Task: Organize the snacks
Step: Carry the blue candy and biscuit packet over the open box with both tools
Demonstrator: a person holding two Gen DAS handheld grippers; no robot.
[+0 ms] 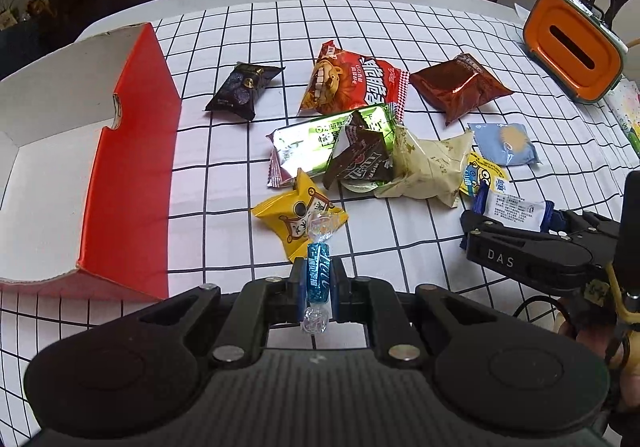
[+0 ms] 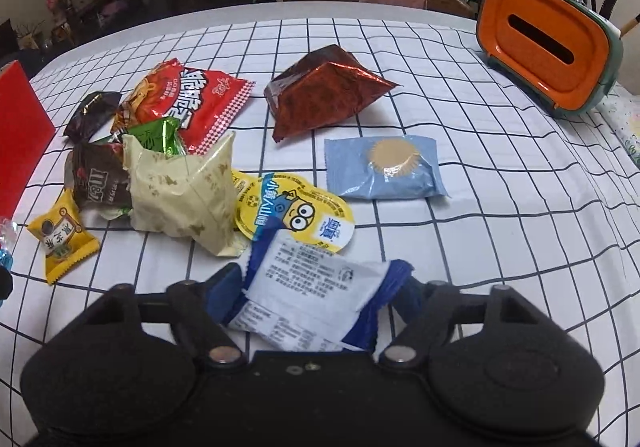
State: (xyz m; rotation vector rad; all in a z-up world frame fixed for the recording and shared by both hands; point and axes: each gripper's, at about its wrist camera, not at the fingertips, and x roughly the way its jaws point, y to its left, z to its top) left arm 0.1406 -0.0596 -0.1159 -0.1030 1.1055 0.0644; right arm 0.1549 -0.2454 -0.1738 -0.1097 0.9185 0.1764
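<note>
**Two grippers on wrapped snacks beside a pile on a checked tablecloth**

A small candy in a shiny blue twist wrapper with clear crinkled ends [image 1: 318, 273] is pinched upright between the tightly closed jaws of the left gripper [image 1: 318, 279], lifted above the cloth. Just beyond the candy lies a small yellow pillow-shaped packet with a cartoon label [image 1: 298, 217].

Behind that yellow packet sits the main pile: a green foil packet [image 1: 312, 139], a dark brown chocolate bag [image 1: 360, 161] on top of it, and a cream paper-look pouch with gold stars [image 1: 428, 167] touching the brown bag. Farther behind the pile are a red crisp bag with a cartoon lion [image 1: 352, 83], a small black packet [image 1: 244, 89] and a dark red foil bag [image 1: 458, 87]. Beyond the cream pouch from the pile lie a pale blue flat packet with a gold sunburst [image 1: 504, 145] and a yellow round-edged lid printed with a goggled cartoon figure [image 2: 296, 211].

The right gripper [image 2: 316, 303] has a white and blue printed sachet [image 2: 312, 299] between its partly open fingers; the sachet bends against both, so it appears gripped.

An open red cardboard box with a white inside [image 1: 132, 151] stands on the far side of the yellow packet from the right gripper. An orange and green plastic tissue holder [image 2: 548, 43] stands well apart, at the edge of the white table with a black-grid cloth [image 1: 224, 175].
</note>
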